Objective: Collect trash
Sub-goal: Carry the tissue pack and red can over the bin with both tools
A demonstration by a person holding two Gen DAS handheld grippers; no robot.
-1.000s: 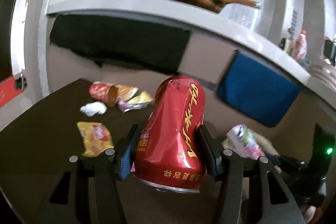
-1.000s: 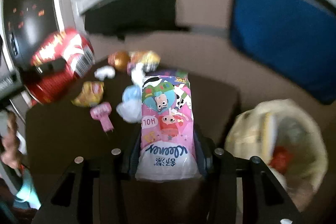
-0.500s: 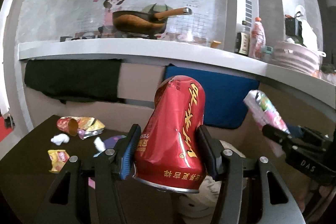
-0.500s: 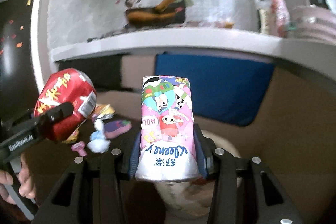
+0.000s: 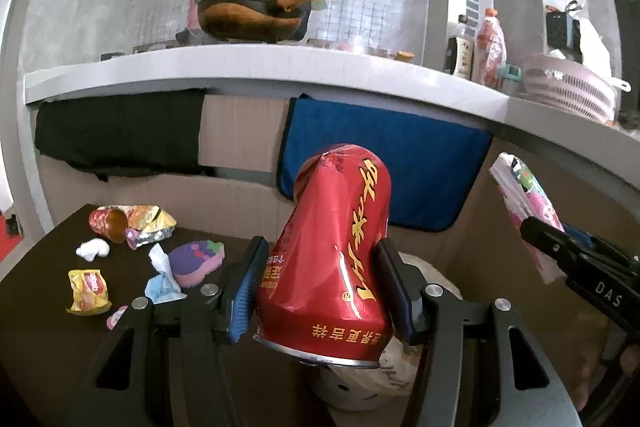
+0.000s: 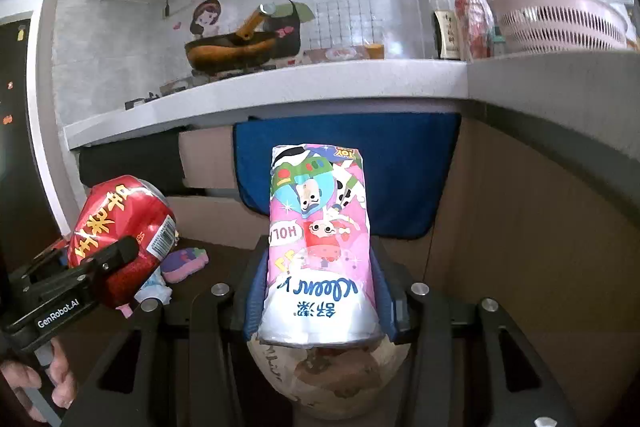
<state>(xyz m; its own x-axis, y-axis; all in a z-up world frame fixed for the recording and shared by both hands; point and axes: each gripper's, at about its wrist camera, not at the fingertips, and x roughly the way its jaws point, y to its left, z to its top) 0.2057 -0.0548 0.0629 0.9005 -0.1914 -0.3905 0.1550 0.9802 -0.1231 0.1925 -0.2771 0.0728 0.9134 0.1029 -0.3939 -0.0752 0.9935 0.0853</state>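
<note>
1. Our left tool (image 5: 320, 291) clamps a crushed red can (image 5: 334, 251) across its lower body, open end toward the camera; gripping the uncrushed width keeps it from slipping
2. Our right tool (image 6: 320, 291) holds a pink tissue pack (image 6: 318, 247) by its lower end, so most of the pack sticks out forward, free to fall away once let go
3. Both loads hang above the lined bin (image 6: 332, 375), seen at 6 o'clock beneath each tool; we judge this the drop position
4. More trash remains on the dark worktop (image 5: 48, 339) at 9 o'clock in the left view: a yellow wrapper (image 5: 88, 291), a white wad (image 5: 93, 249), a purple packet (image 5: 196, 263), a red cup (image 5: 108, 225)
5. Next we would widen each tool so both fall in
</note>
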